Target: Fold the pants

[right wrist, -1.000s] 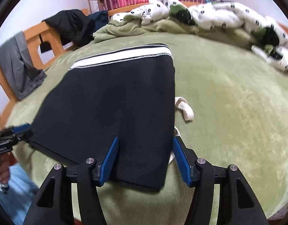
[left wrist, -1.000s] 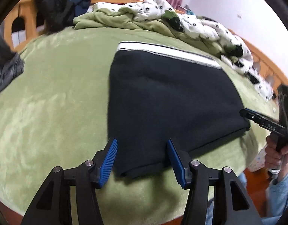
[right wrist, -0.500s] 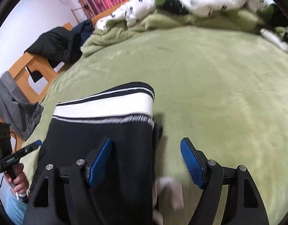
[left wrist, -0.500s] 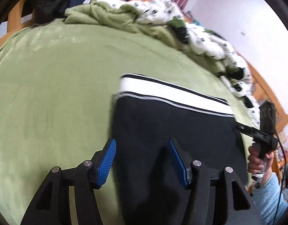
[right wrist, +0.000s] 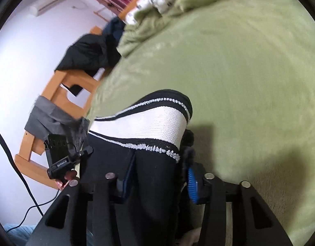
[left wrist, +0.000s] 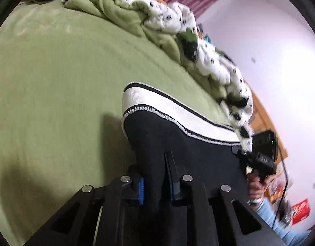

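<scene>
Black pants [left wrist: 178,143] lie on the green bed cover [left wrist: 55,78], white waistband farthest from both grippers. Left gripper [left wrist: 157,184] has just closed, clamped on the pants' left edge; right gripper [right wrist: 157,181] has just narrowed onto the right edge, pinching the fabric

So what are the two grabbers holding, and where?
Both have just closed on the black pants: the left gripper pinches one side below the white waistband, the right gripper the other side.

Black two-finger grippers [left wrist: 156,184] with blue ribbed pads [right wrist: 192,185], silver screws, possibly a light-blue sleeve [left wrist: 280,228].
</scene>
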